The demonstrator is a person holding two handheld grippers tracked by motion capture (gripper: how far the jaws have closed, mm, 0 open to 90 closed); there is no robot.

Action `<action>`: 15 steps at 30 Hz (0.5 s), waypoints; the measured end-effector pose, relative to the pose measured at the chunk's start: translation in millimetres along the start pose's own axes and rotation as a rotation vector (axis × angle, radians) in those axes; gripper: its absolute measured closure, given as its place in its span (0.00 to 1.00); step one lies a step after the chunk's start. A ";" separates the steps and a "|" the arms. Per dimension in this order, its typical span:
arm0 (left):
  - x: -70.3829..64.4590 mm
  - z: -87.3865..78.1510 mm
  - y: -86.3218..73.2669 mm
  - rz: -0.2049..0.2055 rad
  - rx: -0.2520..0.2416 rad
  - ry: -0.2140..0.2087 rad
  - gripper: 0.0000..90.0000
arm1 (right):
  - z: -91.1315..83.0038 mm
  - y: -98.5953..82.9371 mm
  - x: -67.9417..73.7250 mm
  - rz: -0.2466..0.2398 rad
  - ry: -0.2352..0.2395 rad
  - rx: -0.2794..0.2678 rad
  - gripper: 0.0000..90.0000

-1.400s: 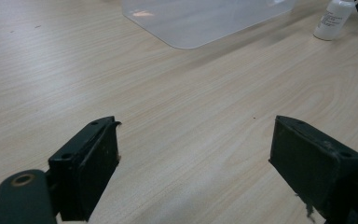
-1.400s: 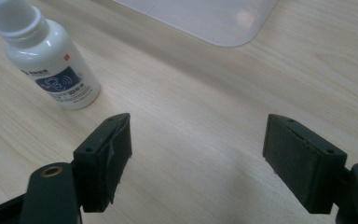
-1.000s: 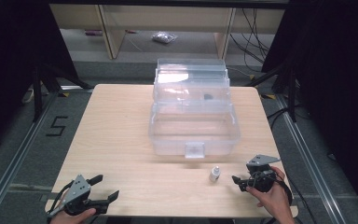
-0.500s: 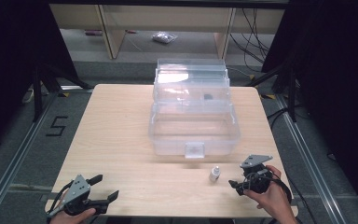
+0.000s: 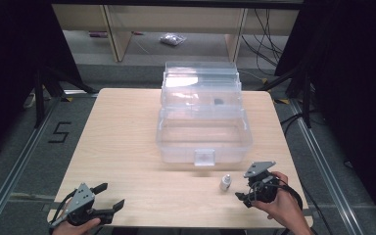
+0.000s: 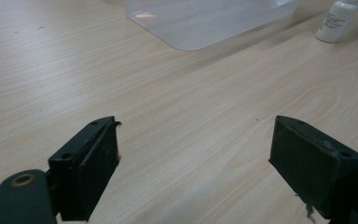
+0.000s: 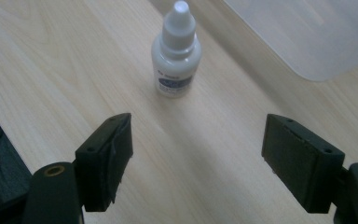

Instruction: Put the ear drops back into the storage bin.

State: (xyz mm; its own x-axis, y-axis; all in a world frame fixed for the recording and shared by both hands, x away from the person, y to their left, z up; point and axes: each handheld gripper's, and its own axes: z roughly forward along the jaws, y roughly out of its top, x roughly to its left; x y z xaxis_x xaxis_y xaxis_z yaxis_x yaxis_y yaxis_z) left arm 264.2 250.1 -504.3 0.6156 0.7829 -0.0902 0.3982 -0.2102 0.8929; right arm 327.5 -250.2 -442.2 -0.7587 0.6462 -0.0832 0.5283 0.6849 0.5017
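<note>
The small white plastic dropper bottle [image 7: 176, 51] stands upright on the pale wooden bench [image 5: 127, 132], near the clear plastic box [image 5: 203, 122] — just ahead of the right tongs [image 7: 205, 163], spread apart. The left tongs [image 6: 200, 172] also gape, well apart from it.

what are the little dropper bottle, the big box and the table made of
Dropper bottle: probably plastic, opaque white with a soft sheen and a printed label. Box: apparently clear, glossy plastic, since the table shows through its walls and light glints on it. Table: pale wood-grain top with a matte finish; solid wood or laminate can't be told.
</note>
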 end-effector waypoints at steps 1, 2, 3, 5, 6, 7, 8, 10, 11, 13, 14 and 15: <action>0.3 -0.2 0.1 0.002 0.001 0.002 0.16 | 0.3 2.8 0.5 -0.011 0.004 0.007 0.28; -0.1 -1.5 0.7 0.003 0.010 0.014 0.16 | 0.8 7.5 1.4 -0.027 0.016 0.031 0.27; -0.1 -1.5 0.6 0.004 0.010 0.013 0.16 | 0.8 7.5 1.4 -0.027 0.016 0.031 0.27; 0.0 -1.5 0.6 0.005 0.011 0.012 0.16 | 1.7 12.4 4.0 -0.042 0.027 0.051 0.28; 0.1 -1.6 0.7 0.005 0.010 0.012 0.16 | 2.6 14.9 5.6 -0.046 0.034 0.056 0.28; 0.1 -1.6 0.7 0.005 0.010 0.012 0.16 | 2.9 17.4 6.3 -0.050 0.040 0.066 0.28; -0.4 -1.2 0.5 0.001 0.004 0.008 0.16 | 4.1 21.5 9.1 -0.057 0.043 0.086 0.28; -0.4 -1.0 0.6 -0.001 0.001 0.008 0.16 | 6.2 25.6 9.4 -0.084 0.048 0.098 0.29; -0.4 -1.0 0.6 -0.001 0.001 0.008 0.16 | 6.2 25.6 9.4 -0.084 0.048 0.098 0.29; -0.7 -0.9 0.4 -0.002 0.001 0.008 0.16 | 8.7 30.0 8.9 -0.100 0.044 0.107 0.29; -0.7 -0.7 0.3 -0.002 0.001 0.007 0.16 | 9.9 32.1 8.8 -0.104 0.041 0.112 0.30; -0.6 -1.1 0.6 -0.001 0.007 0.009 0.16 | 11.4 34.1 8.2 -0.112 0.041 0.117 0.30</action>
State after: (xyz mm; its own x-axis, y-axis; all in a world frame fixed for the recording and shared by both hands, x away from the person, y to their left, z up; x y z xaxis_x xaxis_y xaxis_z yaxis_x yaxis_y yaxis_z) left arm 263.4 250.1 -503.2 0.6087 0.7886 -0.0871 0.4034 -0.2132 0.8898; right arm 343.7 -217.7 -435.6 -0.8290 0.5509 -0.0963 0.4785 0.7879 0.3877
